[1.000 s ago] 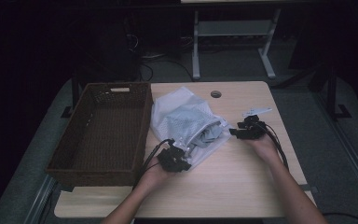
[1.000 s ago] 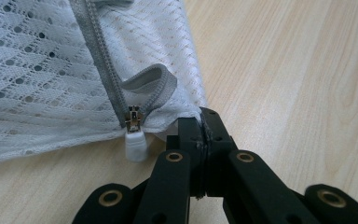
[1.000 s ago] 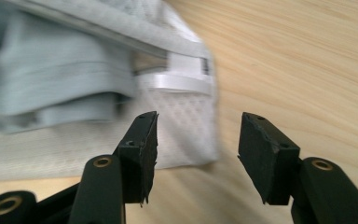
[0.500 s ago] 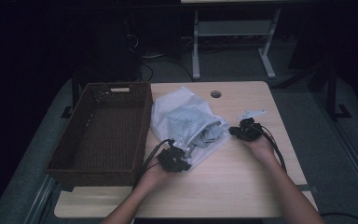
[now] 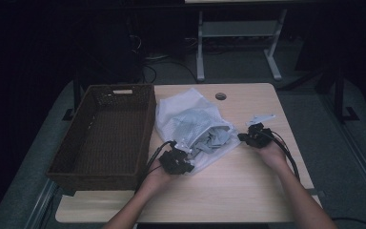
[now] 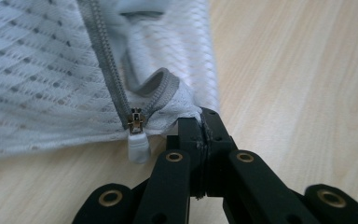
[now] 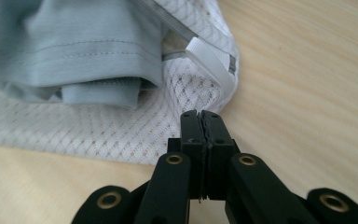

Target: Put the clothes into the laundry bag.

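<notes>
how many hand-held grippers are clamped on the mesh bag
2. The left hand-held gripper pinches the mesh bag at its corner beside the zipper pull; the right hand-held gripper pinches the opposite edge, near the white loop.

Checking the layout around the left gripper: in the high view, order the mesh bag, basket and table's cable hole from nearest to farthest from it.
1. Mesh bag: at the left gripper, just beyond it.
2. Basket: to its left.
3. Cable hole: far table edge, right.
</notes>
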Motion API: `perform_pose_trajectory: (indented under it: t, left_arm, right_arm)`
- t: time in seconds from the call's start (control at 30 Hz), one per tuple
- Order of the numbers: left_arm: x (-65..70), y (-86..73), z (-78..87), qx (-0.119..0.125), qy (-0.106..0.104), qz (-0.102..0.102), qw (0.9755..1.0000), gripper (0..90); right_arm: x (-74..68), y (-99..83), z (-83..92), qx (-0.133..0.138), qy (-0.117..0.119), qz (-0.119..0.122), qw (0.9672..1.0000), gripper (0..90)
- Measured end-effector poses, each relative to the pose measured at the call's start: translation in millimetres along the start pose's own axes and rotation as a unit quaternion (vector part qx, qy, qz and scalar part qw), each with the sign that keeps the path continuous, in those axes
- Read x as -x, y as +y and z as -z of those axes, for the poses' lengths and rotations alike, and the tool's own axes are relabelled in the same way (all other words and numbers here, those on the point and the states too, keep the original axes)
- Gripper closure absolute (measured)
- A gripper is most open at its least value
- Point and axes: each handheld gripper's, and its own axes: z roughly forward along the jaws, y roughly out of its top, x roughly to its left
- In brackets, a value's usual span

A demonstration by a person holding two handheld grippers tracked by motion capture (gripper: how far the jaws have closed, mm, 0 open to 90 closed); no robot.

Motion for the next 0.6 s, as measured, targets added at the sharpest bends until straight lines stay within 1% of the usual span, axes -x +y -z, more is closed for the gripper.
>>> perform_pose_trajectory:
  t: [0.07,0.2,0.3,0.4,0.6]
  left_arm:
    - [-1.6,-0.4,0.7,-0.002,0.004,0.000,1.0000,88.7]
    - [-4.4,-1.5,0.3,-0.002,0.013,0.009,0.9999,88.6]
    - [-6.6,-2.4,0.1,-0.002,0.019,0.015,0.9997,88.4]
    - [-9.0,-3.1,0.4,-0.003,0.026,0.020,0.9995,88.3]
    - [-12.0,-4.2,1.6,-0.003,0.036,0.029,0.9989,88.2]
  right_arm:
    - [-5.4,-4.6,8.4,-0.007,-0.001,0.005,1.0000,88.6]
    - [-16.6,-15.6,23.5,-0.019,0.004,0.018,0.9997,88.6]
    - [-23.8,-23.3,35.2,-0.021,0.013,0.019,0.9995,88.6]
    - [-32.9,-32.3,48.2,-0.018,0.023,0.018,0.9994,88.6]
    - [-50.4,-48.0,65.1,-0.021,0.039,0.022,0.9988,88.6]
